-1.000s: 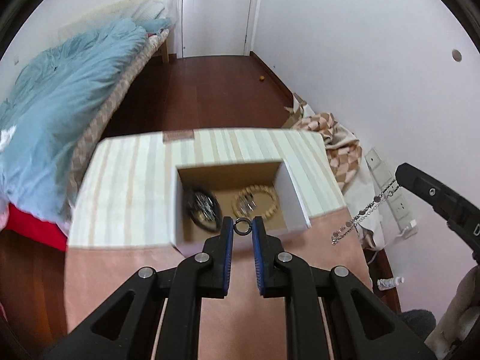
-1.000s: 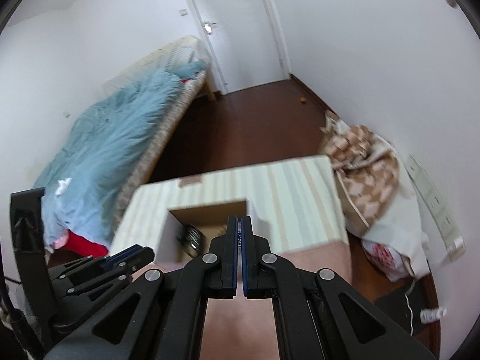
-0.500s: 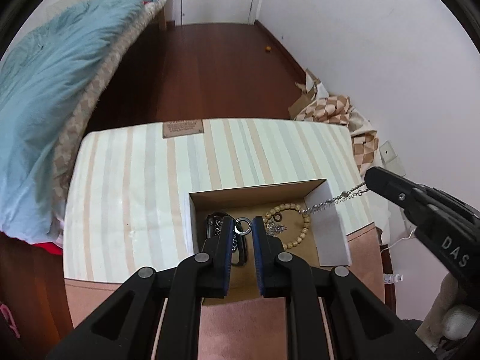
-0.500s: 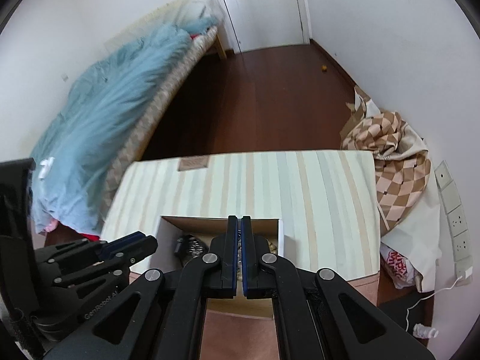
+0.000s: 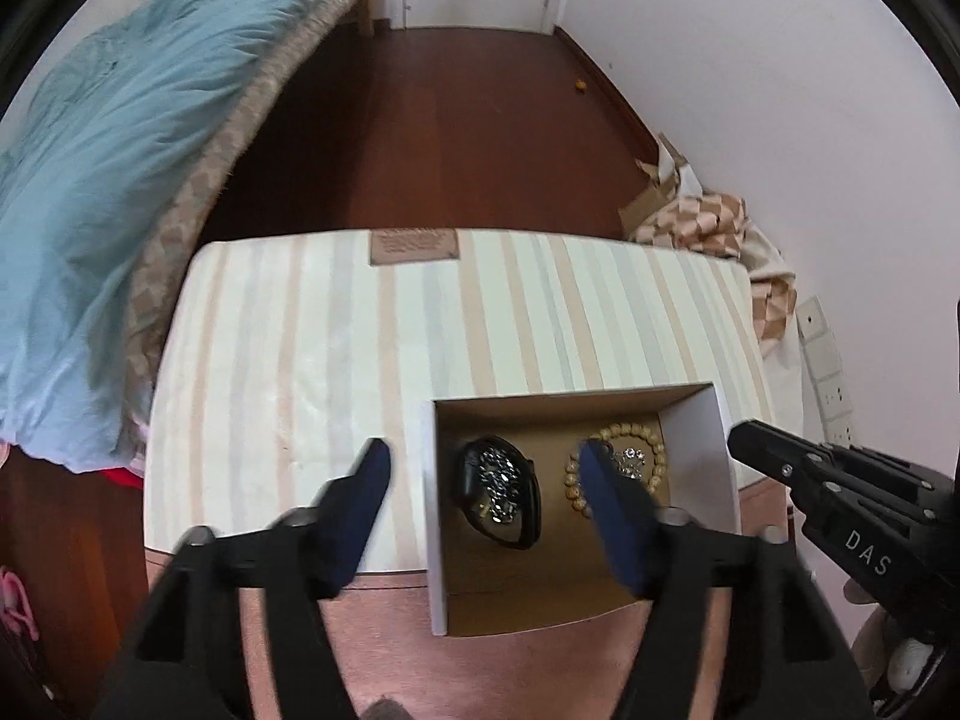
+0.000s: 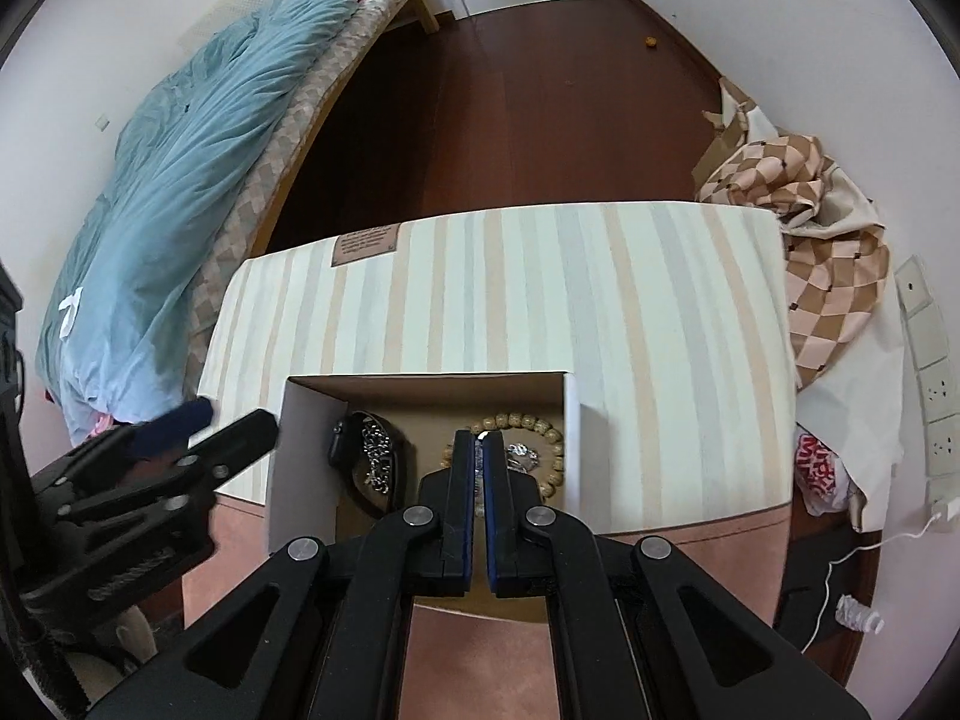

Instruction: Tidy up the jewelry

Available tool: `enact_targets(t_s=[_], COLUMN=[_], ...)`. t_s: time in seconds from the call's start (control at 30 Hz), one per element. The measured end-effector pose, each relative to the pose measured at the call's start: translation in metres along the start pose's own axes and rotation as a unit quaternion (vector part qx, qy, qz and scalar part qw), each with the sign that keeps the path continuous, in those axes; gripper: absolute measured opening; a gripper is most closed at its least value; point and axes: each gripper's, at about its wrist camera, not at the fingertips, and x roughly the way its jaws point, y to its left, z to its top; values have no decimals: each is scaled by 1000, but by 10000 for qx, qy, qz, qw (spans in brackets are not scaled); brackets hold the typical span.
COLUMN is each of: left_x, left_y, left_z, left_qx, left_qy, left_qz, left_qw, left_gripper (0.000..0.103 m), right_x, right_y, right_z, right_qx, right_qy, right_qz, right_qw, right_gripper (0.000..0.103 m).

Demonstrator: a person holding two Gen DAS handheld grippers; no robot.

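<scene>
An open cardboard box with white walls sits on the striped cloth. It also shows in the right wrist view. Inside lie a black watch with a metal chain, a wooden bead bracelet and a silver necklace. My left gripper is wide open above the box, empty. My right gripper hovers over the box with a narrow gap between its pads; a bit of silver chain shows in the gap. The watch, bracelet and necklace show below it.
The striped cloth covers the table, with a pink surface at the near edge. A bed with a blue duvet is on the left. Checkered fabric and wall sockets are on the right.
My left gripper opened wide and let go of the ring. The silver necklace went down into the box by the bead bracelet. Both grippers moved lower over the box.
</scene>
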Motion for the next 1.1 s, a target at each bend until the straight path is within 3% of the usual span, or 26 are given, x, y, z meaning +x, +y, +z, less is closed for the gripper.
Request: enact_targets(t_s=[0.03, 0.1, 0.13, 0.2, 0.27, 0.33, 0.37, 0.4, 0.73, 1.1], left_x=[-3, -8, -11, -18, -23, -28, -30, -31, -43, -131], left_y=[2, 5, 6, 9, 10, 10, 9, 8, 5, -13], left_z=[0, -2, -3, -8, -14, -23, -28, -31, -60, -95], left_qx=[-32, -59, -84, -101, -97, -41, 9, 47, -27, -40], left_qy=[-20, -34, -61, -135, -198, -272, -311, -341, -221, -838], left_qz=[54, 159, 201, 329, 501, 720, 841, 910, 939, 951], left_qw=[10000, 9999, 9997, 9993, 9985, 9970, 9960, 9953, 9953, 9919], left_gripper=[65, 67, 72, 85, 96, 101, 101, 101, 102, 102], right_x=[-3, -11, -15, -22, -28, -29, -28, -27, -43, -134], right_y=[-1, -2, -2, -2, 0, 2, 2, 2, 11, 32], right_z=[-1, -3, -5, -9, -18, -27, -31, -36, -67, -103], right_qx=[16, 4, -14, -63, -182, -273, -286, -288, -280, -351], right_qy=[-17, -80, -114, -199, -282, -267, -246, -236, -336, -1037], right_qz=[1, -111, -169, -336, -676, -856, -916, -960, -1273, -1363], right_qw=[10000, 9999, 9998, 9992, 9971, 9956, 9951, 9947, 9909, 9846], right_gripper=[10, 35, 43, 69, 73, 86, 98, 102, 102, 102])
